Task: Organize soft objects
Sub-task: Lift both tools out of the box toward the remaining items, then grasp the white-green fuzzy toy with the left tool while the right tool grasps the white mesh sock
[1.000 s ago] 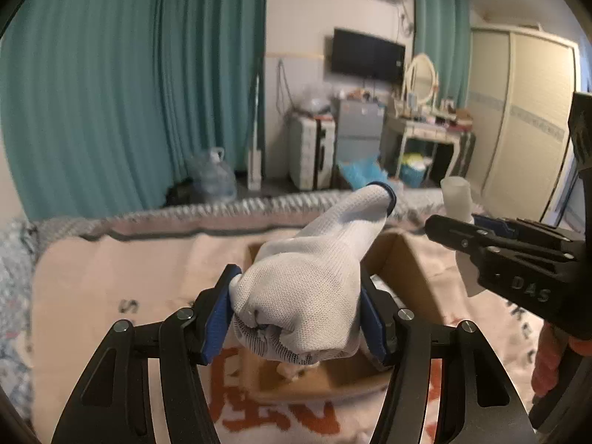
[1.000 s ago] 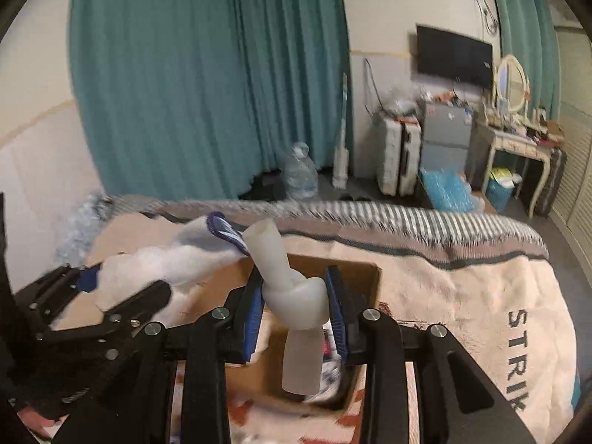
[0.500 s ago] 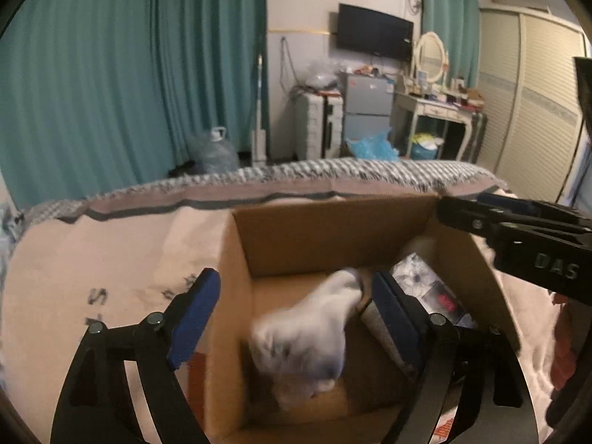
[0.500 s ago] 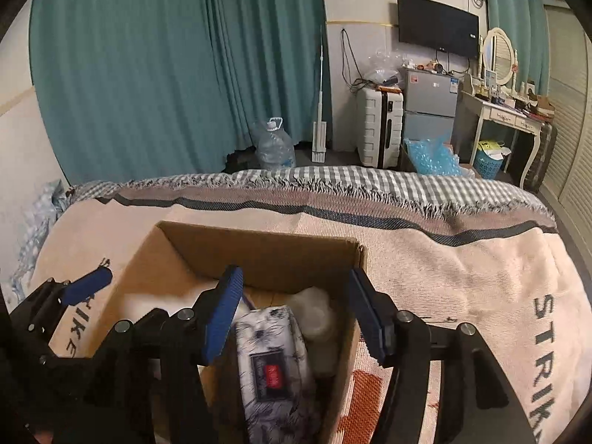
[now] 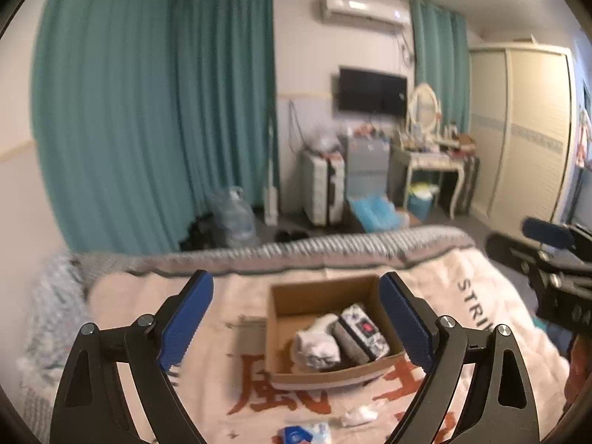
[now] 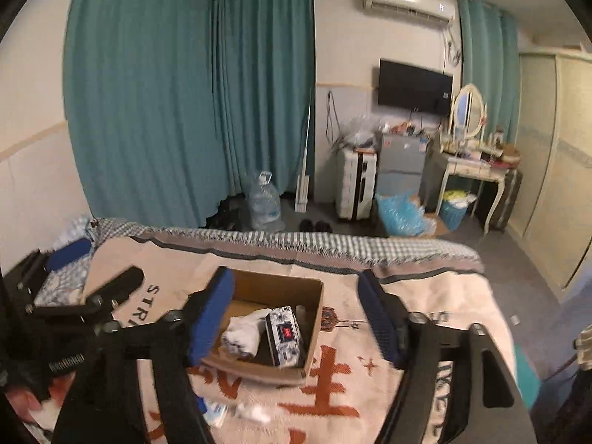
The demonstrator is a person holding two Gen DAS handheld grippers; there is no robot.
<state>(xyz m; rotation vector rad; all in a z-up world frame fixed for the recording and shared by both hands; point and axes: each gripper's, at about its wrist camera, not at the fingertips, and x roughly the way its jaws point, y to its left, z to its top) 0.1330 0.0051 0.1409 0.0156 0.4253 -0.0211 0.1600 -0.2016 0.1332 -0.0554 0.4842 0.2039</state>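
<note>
Both grippers empty and spread wide above the bed; soft items sit in the cardboard box.

Left gripper (image 5: 296, 320) has its blue pads far apart with nothing between them, raised over the blanket (image 5: 477, 296). Right gripper (image 6: 296, 318) is likewise spread and holds nothing. The open cardboard box (image 6: 272, 288) sits on the blanket near the middle of the bed. Inside it, a white glove (image 6: 242, 335) lies bunched on the left, just beside a patterned tissue pack (image 6: 285, 335) on the right; whether the two touch is unclear. In the left view the same glove (image 5: 318, 344) and tissue pack (image 5: 364, 333) show in the box (image 5: 314, 290). A small white scrap (image 5: 357, 416) and a blue-and-white packet (image 5: 303, 434) lie on the blanket in front of the box, outside it. Left view is blurry.
</note>
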